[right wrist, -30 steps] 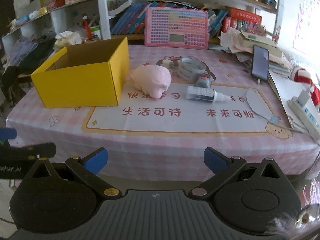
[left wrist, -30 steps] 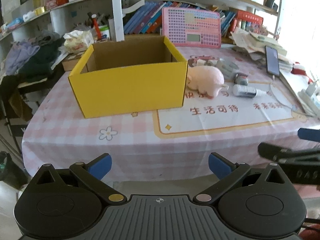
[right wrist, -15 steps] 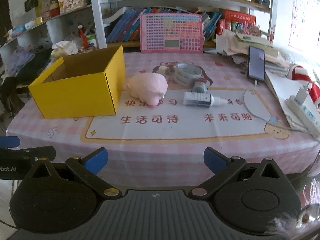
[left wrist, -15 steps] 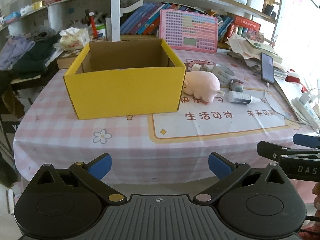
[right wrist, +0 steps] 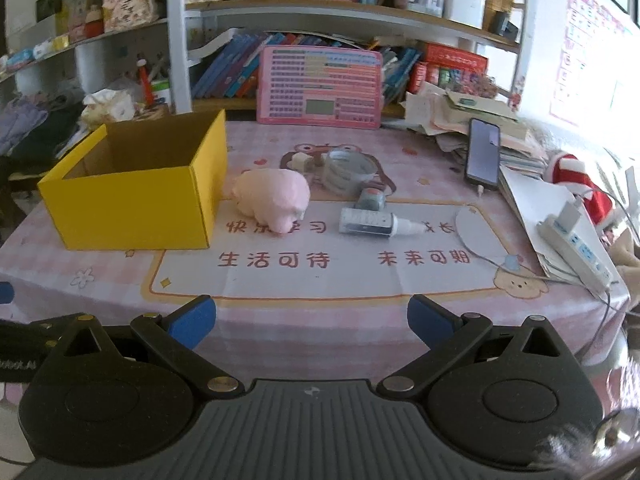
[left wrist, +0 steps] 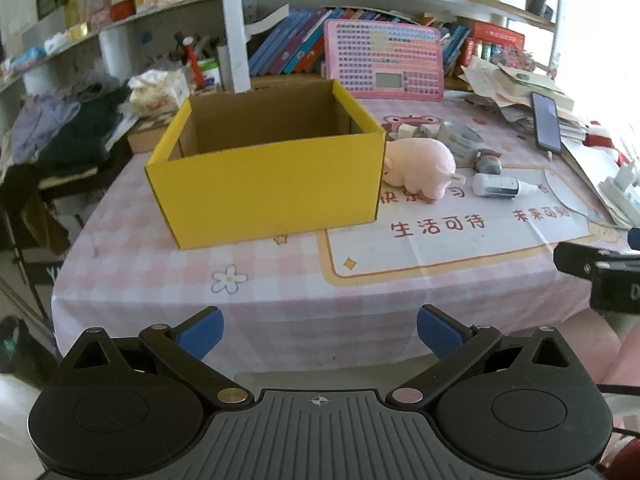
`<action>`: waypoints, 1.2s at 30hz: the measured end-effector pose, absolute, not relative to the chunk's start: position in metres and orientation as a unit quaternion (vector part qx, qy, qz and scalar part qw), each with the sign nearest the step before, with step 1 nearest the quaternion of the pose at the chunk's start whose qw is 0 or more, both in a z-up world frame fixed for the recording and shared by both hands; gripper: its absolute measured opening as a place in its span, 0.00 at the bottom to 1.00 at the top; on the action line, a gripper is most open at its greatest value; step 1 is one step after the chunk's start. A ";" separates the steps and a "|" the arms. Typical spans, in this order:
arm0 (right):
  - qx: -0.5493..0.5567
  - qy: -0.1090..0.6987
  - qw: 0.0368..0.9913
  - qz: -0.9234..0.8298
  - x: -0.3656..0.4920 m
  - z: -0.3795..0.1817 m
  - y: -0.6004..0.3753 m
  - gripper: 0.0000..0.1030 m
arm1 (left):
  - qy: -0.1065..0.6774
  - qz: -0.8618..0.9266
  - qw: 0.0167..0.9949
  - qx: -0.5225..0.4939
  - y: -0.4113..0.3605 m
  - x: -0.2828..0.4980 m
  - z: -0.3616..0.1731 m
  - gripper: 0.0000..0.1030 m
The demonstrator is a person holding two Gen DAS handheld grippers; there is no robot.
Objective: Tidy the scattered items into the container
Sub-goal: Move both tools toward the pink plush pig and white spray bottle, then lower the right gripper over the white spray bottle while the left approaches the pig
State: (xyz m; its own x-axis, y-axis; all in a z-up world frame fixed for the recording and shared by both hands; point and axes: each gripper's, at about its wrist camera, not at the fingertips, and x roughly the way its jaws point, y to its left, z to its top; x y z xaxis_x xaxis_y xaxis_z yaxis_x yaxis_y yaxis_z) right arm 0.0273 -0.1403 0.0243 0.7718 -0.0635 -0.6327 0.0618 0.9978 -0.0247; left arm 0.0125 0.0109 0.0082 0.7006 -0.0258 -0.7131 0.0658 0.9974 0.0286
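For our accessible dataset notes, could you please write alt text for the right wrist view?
An open, empty right hand-held gripper faces a pink checked tablecloth holding an open yellow cardboard box, with a pink plush pig, a white squeeze bottle and a clear tape roll to its right.

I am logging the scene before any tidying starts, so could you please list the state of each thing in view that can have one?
left hand-held gripper: open, holding nothing.
right hand-held gripper: open, holding nothing.
yellow box: upright, top open, nothing visible inside.
pink plush pig: on the table beside the box.
white bottle: lying on its side.
tape roll: lying flat.
phone: propped on papers, cable plugged in.
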 end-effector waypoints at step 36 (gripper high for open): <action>0.013 0.356 0.934 -0.025 0.068 0.010 -0.182 1.00 | 0.380 -0.093 0.920 0.036 -0.036 0.047 0.007 1.00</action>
State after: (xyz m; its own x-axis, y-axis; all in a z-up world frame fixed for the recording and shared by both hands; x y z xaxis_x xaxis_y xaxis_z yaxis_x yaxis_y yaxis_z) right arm 0.0679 -0.1817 0.0098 0.7453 -0.0379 -0.6656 0.0571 0.9983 0.0070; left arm 0.0470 -0.0361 0.0071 0.6938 -0.1432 -0.7057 0.1975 0.9803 -0.0047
